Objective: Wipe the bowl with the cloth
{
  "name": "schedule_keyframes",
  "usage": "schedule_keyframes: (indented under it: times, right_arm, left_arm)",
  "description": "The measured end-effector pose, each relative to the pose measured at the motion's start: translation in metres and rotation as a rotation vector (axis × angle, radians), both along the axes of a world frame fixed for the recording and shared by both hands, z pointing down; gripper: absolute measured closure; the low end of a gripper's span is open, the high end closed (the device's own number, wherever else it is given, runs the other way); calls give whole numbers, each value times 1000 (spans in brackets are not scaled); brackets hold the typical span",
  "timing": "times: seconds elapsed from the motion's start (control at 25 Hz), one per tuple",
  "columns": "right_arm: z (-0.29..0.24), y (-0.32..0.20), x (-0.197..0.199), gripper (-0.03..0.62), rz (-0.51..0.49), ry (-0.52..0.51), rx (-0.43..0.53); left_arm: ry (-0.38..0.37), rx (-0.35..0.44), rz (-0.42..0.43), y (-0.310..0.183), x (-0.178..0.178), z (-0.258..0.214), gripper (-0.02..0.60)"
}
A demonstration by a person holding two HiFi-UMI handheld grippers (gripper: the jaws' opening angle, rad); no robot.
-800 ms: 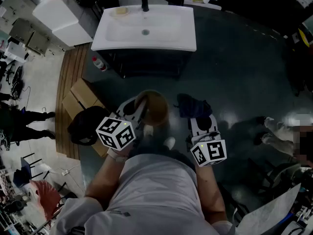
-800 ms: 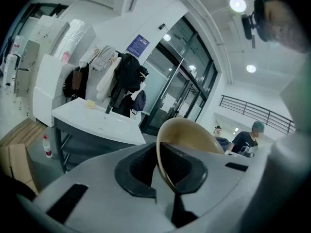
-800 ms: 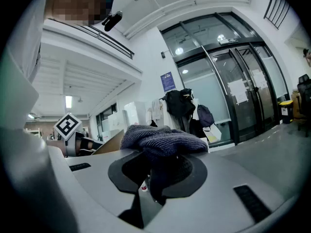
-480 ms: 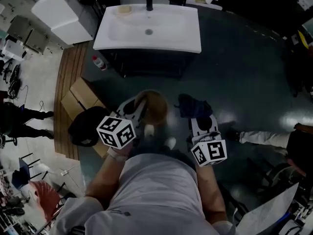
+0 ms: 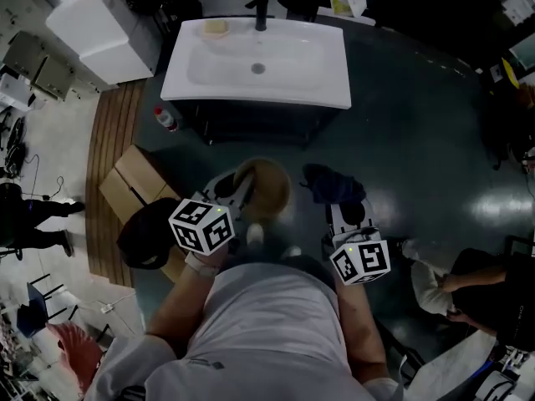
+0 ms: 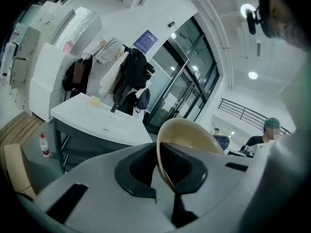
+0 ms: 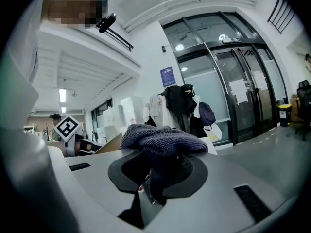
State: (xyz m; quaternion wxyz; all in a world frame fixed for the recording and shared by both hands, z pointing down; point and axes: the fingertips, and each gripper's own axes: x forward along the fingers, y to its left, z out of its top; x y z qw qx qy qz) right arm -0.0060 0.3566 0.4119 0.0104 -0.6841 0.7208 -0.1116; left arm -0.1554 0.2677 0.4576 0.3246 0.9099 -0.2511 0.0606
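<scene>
A tan bowl is held in the air in front of me, above the dark floor. My left gripper is shut on its rim; in the left gripper view the bowl stands on edge between the jaws. My right gripper is shut on a dark blue cloth, which bunches above the jaws in the right gripper view as a knitted wad. Bowl and cloth are a short gap apart, side by side. My left gripper and right gripper both point toward the sink.
A white sink with a black tap on a dark cabinet stands ahead. A bottle sits at its left foot. Cardboard boxes and a black bag lie left. A person crouches at the right.
The view has shifted so the sink sits lower and nearer. Both grippers keep their hold and spacing. The person at the right has moved closer and lower in the frame.
</scene>
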Motion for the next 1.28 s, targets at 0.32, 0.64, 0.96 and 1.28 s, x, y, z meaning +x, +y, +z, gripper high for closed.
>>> schedule_keyframes:
  times: [0.32, 0.64, 0.96, 1.28]
  right_arm:
    - [13, -33, 7, 519, 55, -20, -13]
    - [24, -91, 18, 519, -5, -22, -24]
    - [32, -174, 42, 519, -146, 6, -32]
    - [32, -248, 82, 519, -252, -24, -52]
  left_arm:
    - [-22, -1, 21, -34, -9, 12, 548]
    - [-46, -14, -26, -75, -3, 21, 548]
    - [-76, -29, -134, -135, 18, 24, 548]
    - [-90, -50, -231, -190, 55, 18, 548]
